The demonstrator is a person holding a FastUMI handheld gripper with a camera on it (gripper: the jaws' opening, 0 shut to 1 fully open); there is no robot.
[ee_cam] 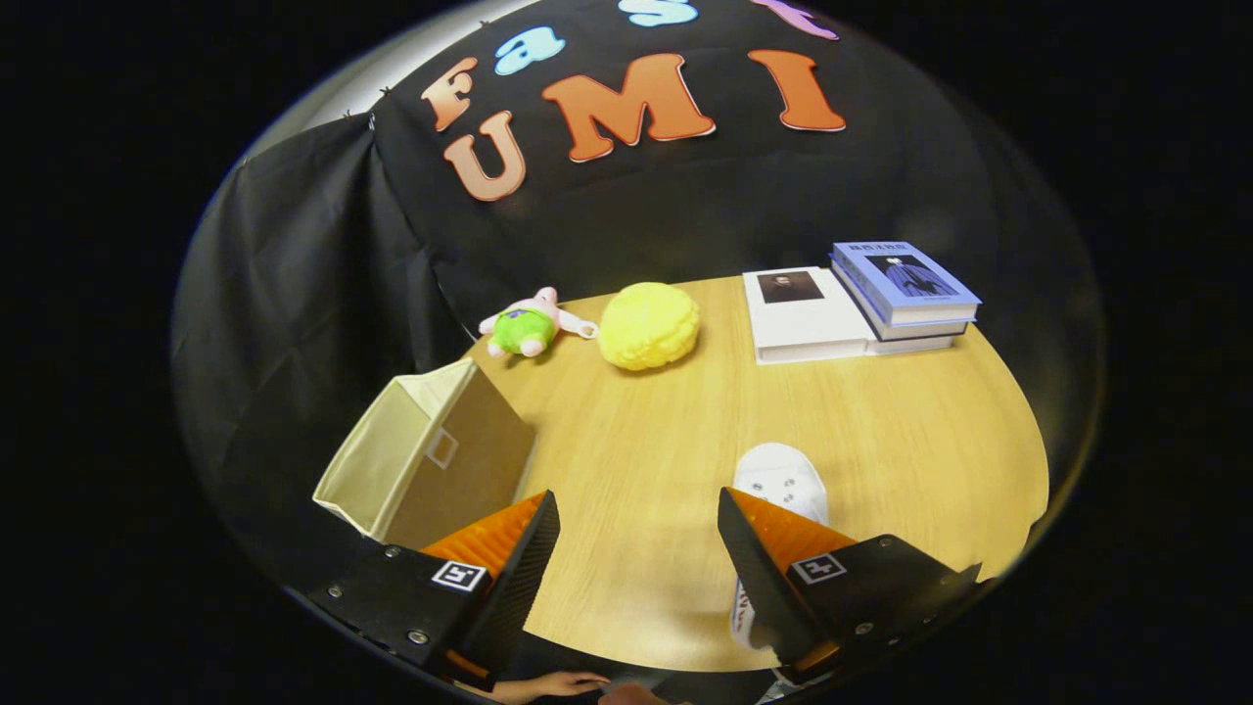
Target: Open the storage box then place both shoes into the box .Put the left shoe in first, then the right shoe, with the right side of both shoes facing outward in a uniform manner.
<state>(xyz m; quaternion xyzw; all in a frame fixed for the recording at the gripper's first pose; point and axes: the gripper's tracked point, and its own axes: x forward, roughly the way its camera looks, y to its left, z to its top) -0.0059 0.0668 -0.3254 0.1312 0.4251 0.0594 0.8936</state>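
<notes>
A beige fabric storage box [423, 460] stands at the table's left edge, its top open and its inside showing bare. It lies just beyond my left finger [509, 548]. A white shoe [781, 480] rests on the table with its toe pointing away, partly hidden behind my right finger [773, 548]. My gripper [638, 534] hovers open above the wooden table [881, 431], with only bare tabletop between its fingers. It holds nothing.
Far across the table sit a small pink and green plush toy [527, 326], a yellow round cushion [648, 326] and two stacked books [861, 304]. A person's hand [548, 685] shows below the fingers at the near table edge.
</notes>
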